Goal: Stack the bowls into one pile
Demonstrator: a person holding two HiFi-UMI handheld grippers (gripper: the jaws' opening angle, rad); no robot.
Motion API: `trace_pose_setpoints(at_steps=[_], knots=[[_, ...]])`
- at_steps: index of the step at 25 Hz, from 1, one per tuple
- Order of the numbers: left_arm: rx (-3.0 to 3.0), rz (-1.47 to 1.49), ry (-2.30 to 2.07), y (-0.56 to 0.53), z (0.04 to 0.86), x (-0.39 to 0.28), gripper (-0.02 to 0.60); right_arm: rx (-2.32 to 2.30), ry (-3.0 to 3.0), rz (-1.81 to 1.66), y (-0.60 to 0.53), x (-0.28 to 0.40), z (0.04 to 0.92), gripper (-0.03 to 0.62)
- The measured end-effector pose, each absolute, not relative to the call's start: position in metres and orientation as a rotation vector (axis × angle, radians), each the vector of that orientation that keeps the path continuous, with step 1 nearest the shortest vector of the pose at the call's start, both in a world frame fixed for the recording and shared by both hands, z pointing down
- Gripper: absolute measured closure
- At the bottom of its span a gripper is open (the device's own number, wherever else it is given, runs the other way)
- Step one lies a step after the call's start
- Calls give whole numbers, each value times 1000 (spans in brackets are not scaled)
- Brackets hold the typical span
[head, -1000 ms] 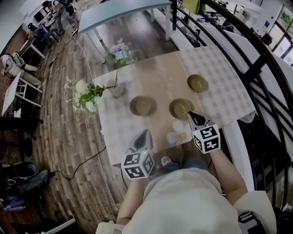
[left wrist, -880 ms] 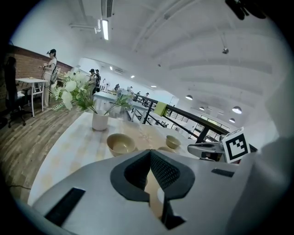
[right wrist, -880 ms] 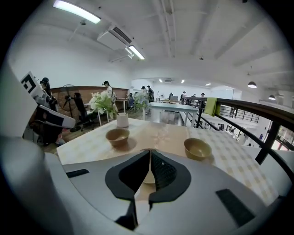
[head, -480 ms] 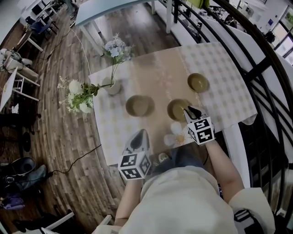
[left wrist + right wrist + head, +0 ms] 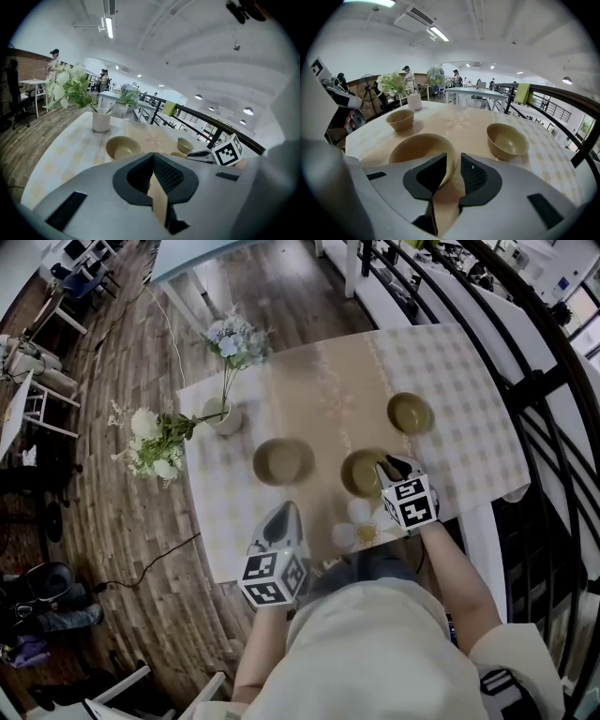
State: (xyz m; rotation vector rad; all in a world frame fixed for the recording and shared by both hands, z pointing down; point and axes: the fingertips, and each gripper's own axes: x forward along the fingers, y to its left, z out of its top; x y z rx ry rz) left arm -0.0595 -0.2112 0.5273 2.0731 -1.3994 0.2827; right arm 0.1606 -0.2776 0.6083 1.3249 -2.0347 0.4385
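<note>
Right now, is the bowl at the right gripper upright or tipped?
Upright: the bowl sits flat on the table, hollow facing up.

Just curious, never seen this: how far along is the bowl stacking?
Nothing is stacked yet: the round olive-tan left bowl, middle bowl and right bowl sit apart on the checked tablecloth. In hand: the right tool straddles the middle bowl's rim, jaws open. Left tool: shut, empty. All stacking is left to do.

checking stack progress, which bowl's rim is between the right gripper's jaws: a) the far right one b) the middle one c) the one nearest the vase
b: the right gripper has its jaws either side of the rim of the middle bowl; the vase-side bowl and the far right bowl stand apart.
</note>
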Motion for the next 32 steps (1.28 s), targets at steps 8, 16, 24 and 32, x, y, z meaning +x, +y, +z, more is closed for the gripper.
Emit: trace_pose_setpoints(at_steps=[8, 16, 24, 32], knots=[[2069, 282, -1407, -228, 528, -54, 577, 1277, -2022, 470, -286, 161, 619, 513], [2065, 276, -1426, -228, 527, -57, 577, 1268, -2038, 467, -284, 159, 614, 560], [2059, 255, -1455, -222, 522, -65, 577, 1277, -2111, 408, -287, 143, 588, 580], [2037, 241, -1501, -215, 519, -81, 577, 1239, -2162, 299, -294, 119, 566, 583]])
